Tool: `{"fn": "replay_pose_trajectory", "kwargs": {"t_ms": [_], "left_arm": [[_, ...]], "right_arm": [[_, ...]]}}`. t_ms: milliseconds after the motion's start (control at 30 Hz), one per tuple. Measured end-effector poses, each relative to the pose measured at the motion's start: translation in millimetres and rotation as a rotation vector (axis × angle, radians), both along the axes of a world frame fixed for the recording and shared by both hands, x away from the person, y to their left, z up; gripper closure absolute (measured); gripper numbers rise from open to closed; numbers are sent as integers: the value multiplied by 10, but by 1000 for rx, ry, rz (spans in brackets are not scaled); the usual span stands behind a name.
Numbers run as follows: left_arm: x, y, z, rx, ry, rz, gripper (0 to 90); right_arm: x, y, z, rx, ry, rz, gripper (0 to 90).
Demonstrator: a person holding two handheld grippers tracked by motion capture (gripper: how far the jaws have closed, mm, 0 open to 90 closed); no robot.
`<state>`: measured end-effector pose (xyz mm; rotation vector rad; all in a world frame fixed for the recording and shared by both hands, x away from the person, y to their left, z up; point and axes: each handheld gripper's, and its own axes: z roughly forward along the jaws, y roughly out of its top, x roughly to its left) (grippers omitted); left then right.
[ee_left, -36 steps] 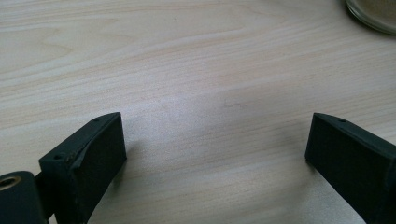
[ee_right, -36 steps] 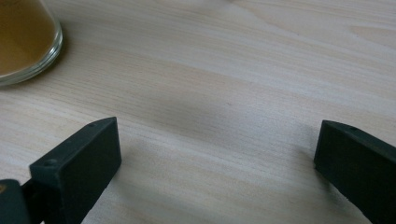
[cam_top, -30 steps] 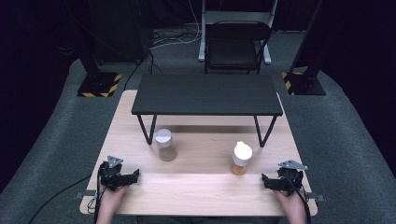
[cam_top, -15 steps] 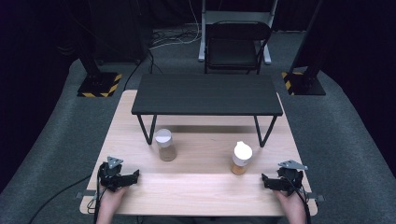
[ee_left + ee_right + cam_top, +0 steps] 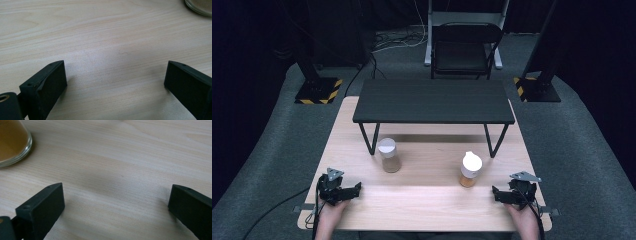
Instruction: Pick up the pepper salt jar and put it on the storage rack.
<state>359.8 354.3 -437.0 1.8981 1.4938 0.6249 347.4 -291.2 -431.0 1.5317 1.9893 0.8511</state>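
My left gripper and my right gripper are both black. Each has a grey three-cornered plate on top and a thin black cable behind it. My jaws are flat black blocks with tiny round holes.

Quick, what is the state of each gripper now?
Left gripper: jaws open, holding nothing.
Right gripper: jaws open, holding nothing.

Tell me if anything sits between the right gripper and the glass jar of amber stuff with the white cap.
Nothing visible does: bare wooden table separates the open right gripper from the white-capped jar.
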Motion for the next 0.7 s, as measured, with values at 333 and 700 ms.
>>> {"fn": "replay_pose_trajectory", "kwargs": {"t_ms": [333, 700], "left_arm": [[-2, 23, -5, -27, -1, 5, 25], [-43, 57, 99, -77, -2, -22, 46]], "right_arm": [[1, 3, 0, 0, 0, -2, 0], [1, 3, 0, 0, 0, -1, 0]]}}
